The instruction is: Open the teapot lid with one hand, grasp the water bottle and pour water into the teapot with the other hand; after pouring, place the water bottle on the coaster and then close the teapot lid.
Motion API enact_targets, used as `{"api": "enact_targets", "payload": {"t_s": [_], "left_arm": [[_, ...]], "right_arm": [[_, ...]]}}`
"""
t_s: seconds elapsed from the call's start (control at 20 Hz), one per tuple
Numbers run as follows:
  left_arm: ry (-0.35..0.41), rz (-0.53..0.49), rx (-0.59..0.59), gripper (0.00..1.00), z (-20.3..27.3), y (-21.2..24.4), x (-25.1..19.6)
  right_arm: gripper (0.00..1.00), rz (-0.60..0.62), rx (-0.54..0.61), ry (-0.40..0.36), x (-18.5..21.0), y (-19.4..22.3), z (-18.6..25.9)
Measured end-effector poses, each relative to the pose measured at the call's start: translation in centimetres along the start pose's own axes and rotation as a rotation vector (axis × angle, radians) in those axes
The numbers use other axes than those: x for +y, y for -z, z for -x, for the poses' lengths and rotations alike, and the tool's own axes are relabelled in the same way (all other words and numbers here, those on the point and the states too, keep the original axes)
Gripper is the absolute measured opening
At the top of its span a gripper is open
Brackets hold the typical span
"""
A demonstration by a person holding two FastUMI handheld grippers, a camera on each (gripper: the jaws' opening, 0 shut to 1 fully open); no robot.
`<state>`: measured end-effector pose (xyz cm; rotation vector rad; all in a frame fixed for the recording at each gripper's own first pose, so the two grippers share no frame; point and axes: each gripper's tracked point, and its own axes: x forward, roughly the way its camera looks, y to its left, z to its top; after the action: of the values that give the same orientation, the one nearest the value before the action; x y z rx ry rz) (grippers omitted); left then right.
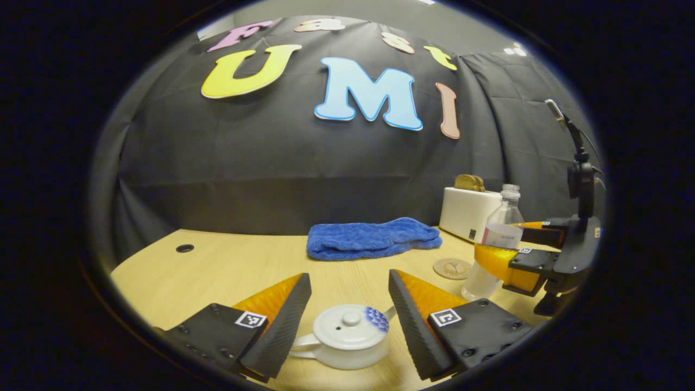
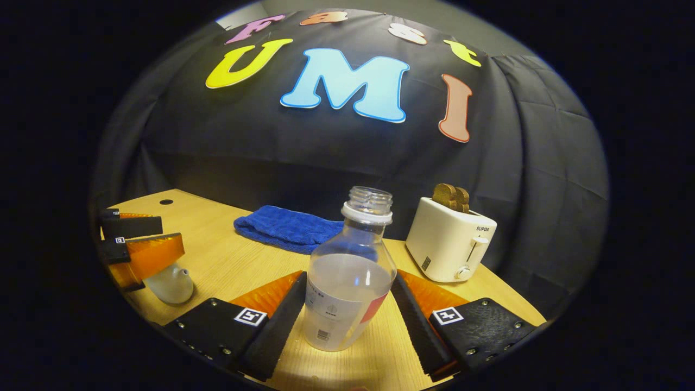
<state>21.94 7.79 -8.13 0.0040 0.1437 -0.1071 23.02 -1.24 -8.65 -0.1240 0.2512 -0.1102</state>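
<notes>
While the lid remains seated on the squat white ceramic teapot [image 1: 343,336], no step reads as complete: lid lifting, pouring, coaster placement and closing all remain. Left gripper [image 1: 347,315]: fingers spread wide, straddling the teapot on the pale wooden tabletop [image 1: 228,271], not touching it. Right gripper [image 2: 347,320]: fingers apart, flanking the uncapped clear plastic water bottle [image 2: 350,288], upright, partly filled; contact cannot be told. Round tan coaster [image 1: 452,267]: bare, just beside the bottle.
</notes>
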Motion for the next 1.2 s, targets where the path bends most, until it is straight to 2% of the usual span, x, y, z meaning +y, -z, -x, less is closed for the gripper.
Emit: {"api": "enact_targets", "payload": {"t_s": [0.1,0.25,0.35,0.65,0.75,0.85,0.95,1.0,1.05,1.1,1.15,1.2], "left_arm": [[-0.004,0.007,-0.024,0.87,0.4,-0.6,0.2],[0.023,-0.015,-0.041,0.63,0.5,-1.1,-0.7],[0.029,-0.059,-0.019,0.56,0.2,-0.3,-1.3],[0.044,-0.076,0.022,0.57,0.0,0.9,-1.8],[0.015,-0.086,0.009,0.57,-0.7,0.7,-1.3],[0.007,-0.096,0.010,0.22,-0.1,0.8,-1.0],[-0.003,-0.104,0.020,0.31,0.0,1.0,-0.8],[-0.003,-0.102,0.018,0.31,0.1,1.0,-0.9],[-0.014,-0.109,0.013,0.27,0.0,0.5,-0.6],[-0.028,-0.096,0.001,0.31,-0.3,1.1,-0.4],[-0.025,-0.097,0.007,0.19,0.5,0.5,-0.4],[-0.021,-0.096,0.008,0.19,0.2,0.9,-0.6]], "right_arm": [[0.95,-0.041,-0.006,-0.013,0.0,0.2,-0.2],[0.95,-0.100,0.000,-0.029,-0.1,0.7,-0.6],[0.95,-0.102,0.007,-0.036,0.0,1.1,-0.8],[0.95,-0.095,0.026,-0.045,0.4,1.8,-1.0],[0.95,-0.098,0.030,-0.047,0.3,2.0,-1.0],[0.95,-0.098,0.030,-0.047,0.3,1.9,-0.9],[0.95,-0.090,0.026,-0.042,0.2,1.8,-0.9],[0.95,-0.088,0.025,-0.043,0.2,1.9,-1.0],[0.95,-0.090,0.026,-0.049,0.4,1.9,-1.0],[0.95,-0.094,0.028,-0.053,0.6,2.0,-1.0],[0.95,-0.096,0.030,-0.057,0.7,2.0,-1.0],[0.95,-0.095,0.031,-0.057,0.7,2.1,-1.0]]}}
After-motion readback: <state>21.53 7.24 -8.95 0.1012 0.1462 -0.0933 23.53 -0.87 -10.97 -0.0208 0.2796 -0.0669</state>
